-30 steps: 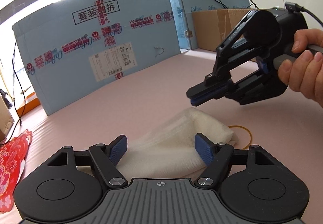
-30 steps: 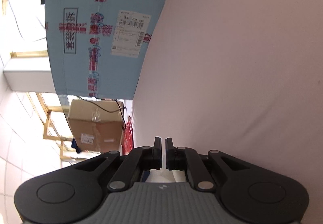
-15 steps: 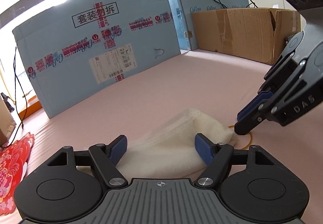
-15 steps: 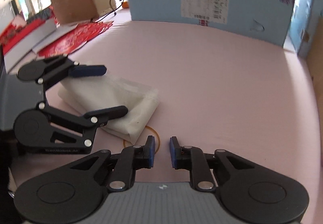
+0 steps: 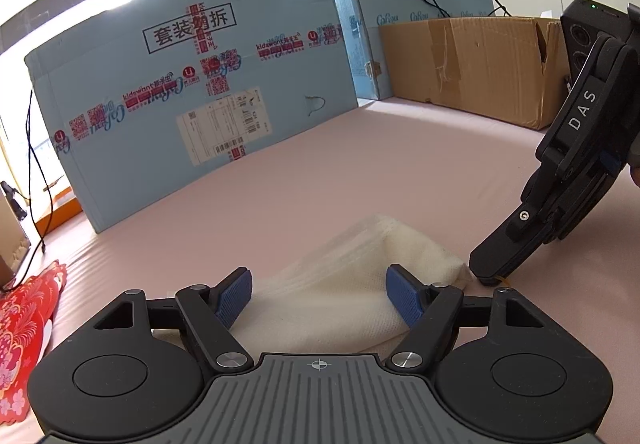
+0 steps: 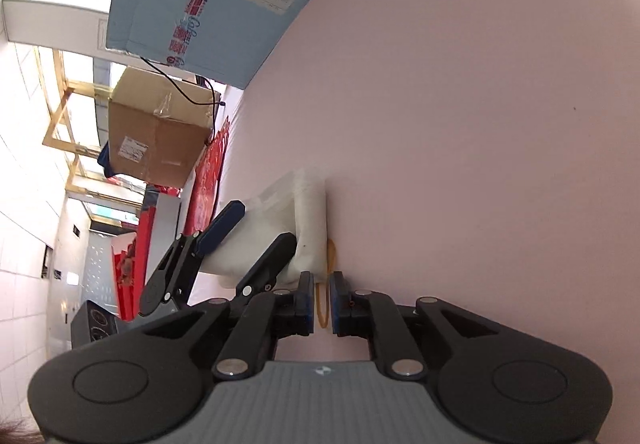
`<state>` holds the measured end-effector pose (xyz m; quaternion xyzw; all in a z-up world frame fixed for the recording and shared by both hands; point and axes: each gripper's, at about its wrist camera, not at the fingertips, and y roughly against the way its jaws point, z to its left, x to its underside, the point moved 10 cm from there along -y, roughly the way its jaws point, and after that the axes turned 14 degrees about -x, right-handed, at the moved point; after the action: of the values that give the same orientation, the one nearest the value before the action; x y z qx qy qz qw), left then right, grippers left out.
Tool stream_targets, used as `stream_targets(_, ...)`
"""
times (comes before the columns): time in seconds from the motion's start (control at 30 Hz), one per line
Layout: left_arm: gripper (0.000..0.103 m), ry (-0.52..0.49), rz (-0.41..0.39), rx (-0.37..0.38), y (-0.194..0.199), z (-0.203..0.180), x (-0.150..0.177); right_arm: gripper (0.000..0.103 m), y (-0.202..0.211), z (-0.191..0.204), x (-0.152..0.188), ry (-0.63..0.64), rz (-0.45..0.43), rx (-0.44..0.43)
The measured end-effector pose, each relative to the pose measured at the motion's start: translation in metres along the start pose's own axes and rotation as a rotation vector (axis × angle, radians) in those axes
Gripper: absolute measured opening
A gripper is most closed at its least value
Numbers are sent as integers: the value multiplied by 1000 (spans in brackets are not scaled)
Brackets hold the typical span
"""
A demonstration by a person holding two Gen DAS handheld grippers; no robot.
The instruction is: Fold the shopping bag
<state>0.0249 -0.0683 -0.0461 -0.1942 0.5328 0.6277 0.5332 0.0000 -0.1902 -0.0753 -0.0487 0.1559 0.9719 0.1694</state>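
The folded white mesh shopping bag [image 5: 340,304] lies on the pink table, also seen in the right wrist view [image 6: 308,220]. My left gripper [image 5: 320,298] is open wide and straddles the bag. Its right finger rests over the bag, which reaches past it. A yellow rubber band [image 6: 331,256] lies on the table against the bag's right corner. My right gripper [image 6: 322,296], rolled on its side, has its tips [image 5: 486,274] down at that corner. Its jaws stand only a narrow slit apart, with a strand of the band in the slit and no visible squeeze on it.
A large blue cardboard box [image 5: 200,104] stands across the back of the pink table [image 5: 360,172], with a brown carton [image 5: 472,64] at the back right. Red patterned paper [image 5: 20,332] lies at the left edge. Another brown box [image 6: 156,140] sits beyond it.
My right gripper came down from above the bag to the table at the bag's right corner, rolled onto its side, and now has the rubber band between its tips. The left gripper and bag stayed still.
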Motion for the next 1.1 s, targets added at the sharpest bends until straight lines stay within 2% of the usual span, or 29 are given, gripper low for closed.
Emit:
stream_targets(0.1,75,-1,0,-1,0,0,0,14,-4,4,0,22,7,-2)
stream_targets(0.17,75,-1,0,-2,0,0,0,4,-3,4,-1,30,-7,1)
stream_targets(0.2,75,0,0,-1,0,0,0,3,-2,4,0,27,-11,-4)
stream_targets(0.57,75,1,3,2,-2,5,-1,1,-24,9,-16,-140,-102,-240)
stream_targets(0.7,75,-1,1,4,-3,6,-1,1,-33,15,-22,-141,-120,-258)
stream_targets(0.9,75,4,1,5,1,2,1,1,-25,23,-32,-77,-137,-231)
stream_targets(1.03,76,13,4,8,0,3,1,1,-20,25,-30,-64,-114,-230)
stream_targets(1.1,81,27,12,10,1,4,2,1,-8,21,-26,-49,-128,-208)
